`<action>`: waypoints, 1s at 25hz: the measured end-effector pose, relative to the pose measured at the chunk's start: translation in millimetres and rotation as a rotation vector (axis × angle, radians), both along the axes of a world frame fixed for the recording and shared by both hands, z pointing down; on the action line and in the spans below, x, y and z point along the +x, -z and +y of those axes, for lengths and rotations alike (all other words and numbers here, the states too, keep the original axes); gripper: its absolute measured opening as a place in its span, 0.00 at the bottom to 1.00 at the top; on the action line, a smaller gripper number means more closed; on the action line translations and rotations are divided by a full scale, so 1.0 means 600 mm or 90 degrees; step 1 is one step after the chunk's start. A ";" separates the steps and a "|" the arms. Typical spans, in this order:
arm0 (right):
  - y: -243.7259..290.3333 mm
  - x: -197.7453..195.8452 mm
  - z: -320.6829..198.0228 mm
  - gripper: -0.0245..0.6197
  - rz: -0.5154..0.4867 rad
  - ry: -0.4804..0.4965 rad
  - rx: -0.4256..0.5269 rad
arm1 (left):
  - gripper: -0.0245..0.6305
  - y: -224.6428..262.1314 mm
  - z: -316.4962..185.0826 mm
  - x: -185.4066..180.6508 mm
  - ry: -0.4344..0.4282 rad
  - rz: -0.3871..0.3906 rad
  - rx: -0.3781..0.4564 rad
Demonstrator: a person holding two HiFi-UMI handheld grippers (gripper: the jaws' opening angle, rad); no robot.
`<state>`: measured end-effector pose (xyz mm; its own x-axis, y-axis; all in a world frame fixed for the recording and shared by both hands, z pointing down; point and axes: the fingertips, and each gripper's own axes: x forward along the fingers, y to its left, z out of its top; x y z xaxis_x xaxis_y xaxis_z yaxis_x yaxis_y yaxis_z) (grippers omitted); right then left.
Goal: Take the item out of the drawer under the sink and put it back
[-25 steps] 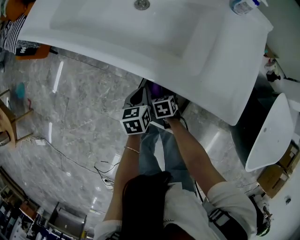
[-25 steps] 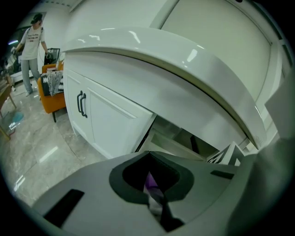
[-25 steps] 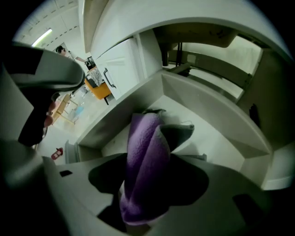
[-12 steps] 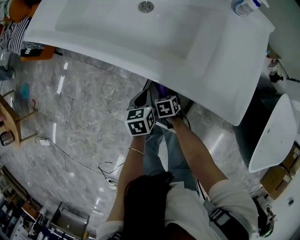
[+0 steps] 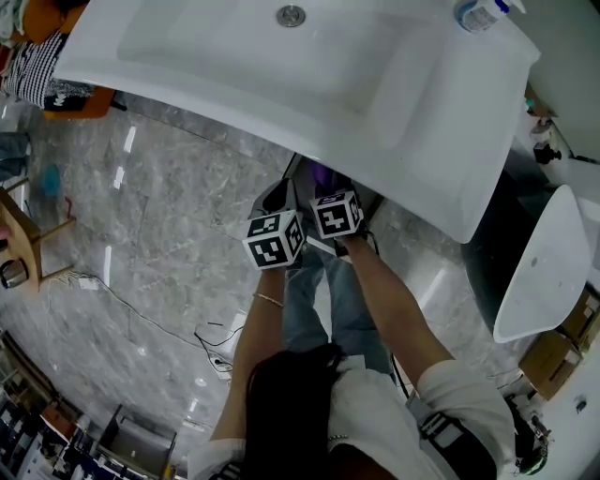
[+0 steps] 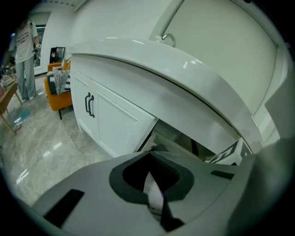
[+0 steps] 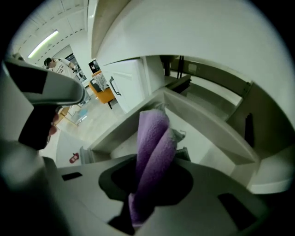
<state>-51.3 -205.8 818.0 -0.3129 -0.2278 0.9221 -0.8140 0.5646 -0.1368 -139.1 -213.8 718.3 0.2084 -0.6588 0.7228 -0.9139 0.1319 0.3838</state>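
A purple cloth [image 7: 153, 152] stands up out of my right gripper [image 7: 138, 215], folded and pinched between its jaws, which are still closing on it. Behind the cloth lies the open white drawer [image 7: 205, 126] under the sink [image 5: 281, 70]. In the head view both marker cubes sit side by side at the sink's front edge, with a patch of the purple cloth [image 5: 324, 175] showing beyond the right gripper's cube [image 5: 336, 214]. My left gripper [image 6: 155, 199] points at the drawer opening [image 6: 177, 138]; its jaws stand together with nothing held.
White cabinet doors with black handles [image 6: 90, 105] stand left of the drawer. A bottle [image 5: 478, 11] rests on the sink's far right corner. A second white basin [image 5: 539, 267] is at the right. A person [image 6: 25, 60] stands far off on the marble floor [image 5: 169, 216].
Both grippers stay at the sink's front edge and have shifted only slightly. The purple cloth stays in sight beyond the right cube.
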 end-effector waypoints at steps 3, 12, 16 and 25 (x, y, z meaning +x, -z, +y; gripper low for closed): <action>0.027 -0.005 0.009 0.17 -0.024 0.040 0.002 | 0.04 0.017 0.001 0.001 -0.005 -0.013 0.007; 0.114 -0.003 0.029 0.17 -0.062 0.059 0.024 | 0.04 0.061 0.026 0.002 -0.002 -0.008 0.012; 0.153 -0.005 0.051 0.17 -0.077 0.098 0.039 | 0.04 0.077 0.040 0.020 -0.026 -0.016 0.008; 0.248 -0.007 0.073 0.17 -0.125 0.046 0.055 | 0.04 0.151 0.058 0.031 -0.065 -0.038 0.044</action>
